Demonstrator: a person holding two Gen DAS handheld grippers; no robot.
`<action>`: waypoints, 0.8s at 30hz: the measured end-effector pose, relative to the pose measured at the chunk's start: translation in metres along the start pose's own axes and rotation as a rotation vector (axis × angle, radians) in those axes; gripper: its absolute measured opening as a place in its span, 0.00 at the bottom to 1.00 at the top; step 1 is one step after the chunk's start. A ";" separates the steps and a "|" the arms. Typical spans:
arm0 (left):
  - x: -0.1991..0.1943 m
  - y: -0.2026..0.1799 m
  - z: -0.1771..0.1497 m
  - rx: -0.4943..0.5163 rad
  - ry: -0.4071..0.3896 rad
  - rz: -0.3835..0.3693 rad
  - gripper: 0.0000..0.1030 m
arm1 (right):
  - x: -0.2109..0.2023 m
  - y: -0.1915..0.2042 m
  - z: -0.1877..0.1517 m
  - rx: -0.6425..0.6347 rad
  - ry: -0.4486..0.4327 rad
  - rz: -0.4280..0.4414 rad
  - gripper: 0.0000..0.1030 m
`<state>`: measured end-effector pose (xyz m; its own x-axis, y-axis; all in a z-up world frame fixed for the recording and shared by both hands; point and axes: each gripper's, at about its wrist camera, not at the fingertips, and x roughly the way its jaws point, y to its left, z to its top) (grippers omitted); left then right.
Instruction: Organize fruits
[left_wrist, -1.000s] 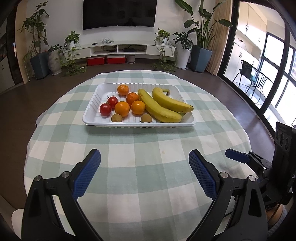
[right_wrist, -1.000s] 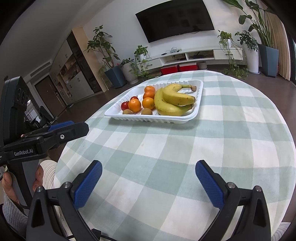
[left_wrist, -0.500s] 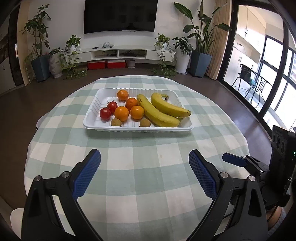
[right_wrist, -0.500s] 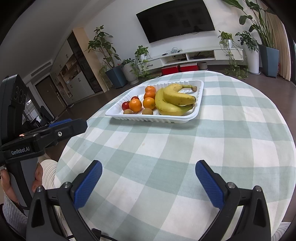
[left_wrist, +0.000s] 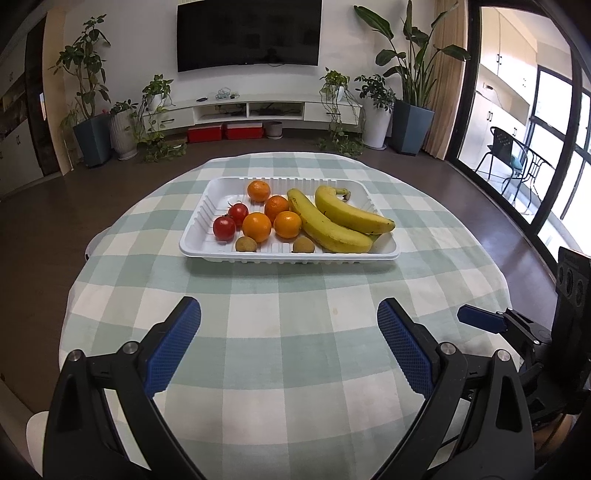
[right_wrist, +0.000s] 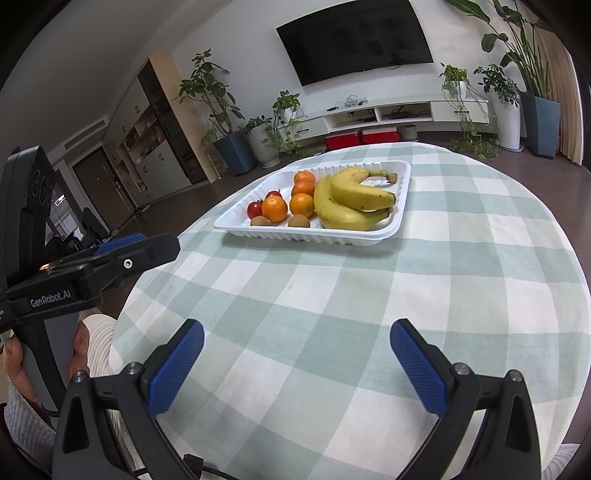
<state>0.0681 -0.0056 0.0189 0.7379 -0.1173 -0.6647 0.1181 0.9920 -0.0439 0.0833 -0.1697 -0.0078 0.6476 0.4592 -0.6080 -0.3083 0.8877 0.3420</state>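
A white tray (left_wrist: 380, 254) sits on the far half of the round checked table (left_wrist: 280, 332). It holds two bananas (left_wrist: 332, 230), several oranges (left_wrist: 256, 226), two tomatoes (left_wrist: 224, 227) and two small brown fruits (left_wrist: 245, 244). The tray also shows in the right wrist view (right_wrist: 402, 195). My left gripper (left_wrist: 289, 334) is open and empty, well short of the tray. My right gripper (right_wrist: 295, 354) is open and empty over the near table. The right gripper shows at the left wrist view's right edge (left_wrist: 480, 319), the left gripper at the right wrist view's left (right_wrist: 136, 251).
The table edge curves close on both sides. Behind it stand a TV (left_wrist: 247, 33), a low white cabinet (left_wrist: 255, 112), red boxes (left_wrist: 225, 131) and several potted plants (left_wrist: 410, 125). Glass doors are at the right (left_wrist: 546, 147).
Both grippers have drawn back and tilted up a little, so the tray sits lower in the left wrist view. Both stay open and empty. The fruit has not moved.
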 end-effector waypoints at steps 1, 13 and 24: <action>0.000 -0.001 0.000 0.004 0.000 -0.004 0.95 | 0.000 0.000 0.000 0.000 0.000 0.001 1.00; 0.000 -0.015 -0.005 0.064 0.009 0.063 0.95 | 0.000 0.002 0.001 -0.003 -0.002 0.002 1.00; 0.003 -0.021 -0.008 0.084 0.029 0.061 0.95 | 0.000 0.003 0.001 -0.005 -0.005 0.002 1.00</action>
<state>0.0630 -0.0261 0.0120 0.7259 -0.0545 -0.6856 0.1302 0.9897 0.0593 0.0825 -0.1671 -0.0061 0.6502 0.4612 -0.6038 -0.3134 0.8867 0.3398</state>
